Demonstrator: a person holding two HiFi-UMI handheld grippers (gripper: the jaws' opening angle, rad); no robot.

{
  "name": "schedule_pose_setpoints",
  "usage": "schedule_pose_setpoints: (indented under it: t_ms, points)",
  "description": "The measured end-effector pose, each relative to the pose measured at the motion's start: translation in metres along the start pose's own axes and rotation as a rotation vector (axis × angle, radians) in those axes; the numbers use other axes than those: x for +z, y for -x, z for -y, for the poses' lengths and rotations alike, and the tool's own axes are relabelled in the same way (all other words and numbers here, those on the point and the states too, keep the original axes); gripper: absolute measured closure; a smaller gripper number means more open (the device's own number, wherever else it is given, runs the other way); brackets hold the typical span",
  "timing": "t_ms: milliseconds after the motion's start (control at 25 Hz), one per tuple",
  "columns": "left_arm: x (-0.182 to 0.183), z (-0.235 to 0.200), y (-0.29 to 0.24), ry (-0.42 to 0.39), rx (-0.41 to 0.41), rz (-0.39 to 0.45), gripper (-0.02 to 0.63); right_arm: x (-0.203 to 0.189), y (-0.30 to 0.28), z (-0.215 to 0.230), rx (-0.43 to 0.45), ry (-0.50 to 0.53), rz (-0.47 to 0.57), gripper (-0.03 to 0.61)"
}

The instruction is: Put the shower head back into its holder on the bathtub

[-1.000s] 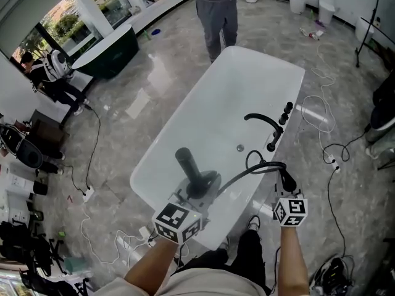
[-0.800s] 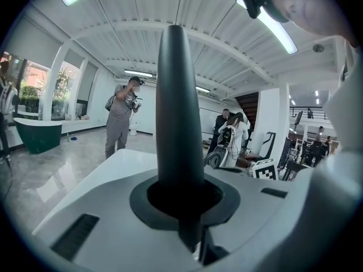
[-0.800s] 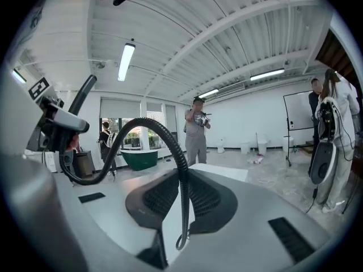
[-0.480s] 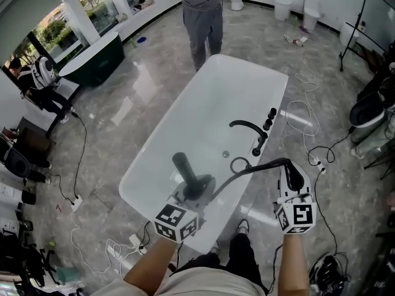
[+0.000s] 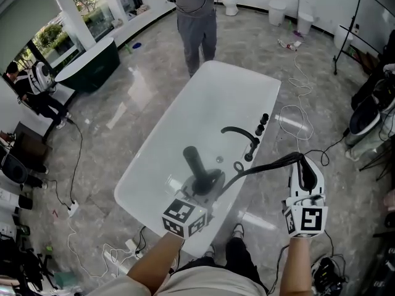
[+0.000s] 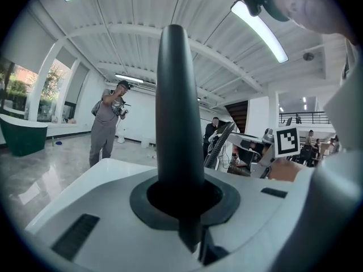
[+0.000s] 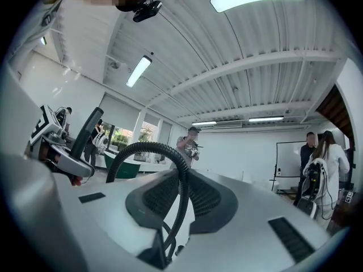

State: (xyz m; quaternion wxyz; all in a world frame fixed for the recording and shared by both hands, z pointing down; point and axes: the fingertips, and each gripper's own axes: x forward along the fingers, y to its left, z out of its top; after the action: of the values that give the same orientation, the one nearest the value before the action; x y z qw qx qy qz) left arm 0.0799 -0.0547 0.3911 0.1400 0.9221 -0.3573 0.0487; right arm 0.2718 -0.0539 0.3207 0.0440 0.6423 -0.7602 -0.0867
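Right now my left gripper [image 5: 200, 189] has its fingers drawn in to a narrow gap and clamped on the stem of the black shower head [image 5: 192, 162]. The head stands up out of them over the near end of the white bathtub [image 5: 179, 122]. I grip it low on the stem, I judge, so the long upper part stays free to be aimed and slid into place.

My right gripper [image 5: 302, 171] is out past the tub's rim, above the floor, with its fingers partly closed. The ribbed black hose [image 5: 265, 163] runs down between them and is pinched there. From those fingers the hose arcs across to the base of the shower head at my left fingers. Holding it up and off to the side should keep the slack from dragging on the head or snagging the curved spout [image 5: 237, 131].

The holder must be among the black fittings on the rim, beyond both sets of fingers and near the knobs [image 5: 262, 121], but I cannot pick it out for certain. The shower head is well short of them, so seating it is not yet done.
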Motion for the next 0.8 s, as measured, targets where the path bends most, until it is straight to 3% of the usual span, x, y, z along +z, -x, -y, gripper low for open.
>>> schedule_pose_setpoints:
  t_ms: [280, 600, 800]
  points:
    - [0.027, 0.018, -0.030, -0.026, -0.026, 0.025, 0.577, 0.028, 0.002, 0.026, -0.012, 0.048, 0.024, 0.520]
    - [0.064, 0.010, -0.035, -0.093, 0.035, 0.053, 0.577, 0.028, 0.030, 0.012, 0.090, -0.074, -0.014, 0.520]
    - [0.096, 0.018, -0.029, -0.117, 0.030, 0.107, 0.577, 0.054, 0.044, 0.013, 0.092, -0.043, -0.009, 0.520]
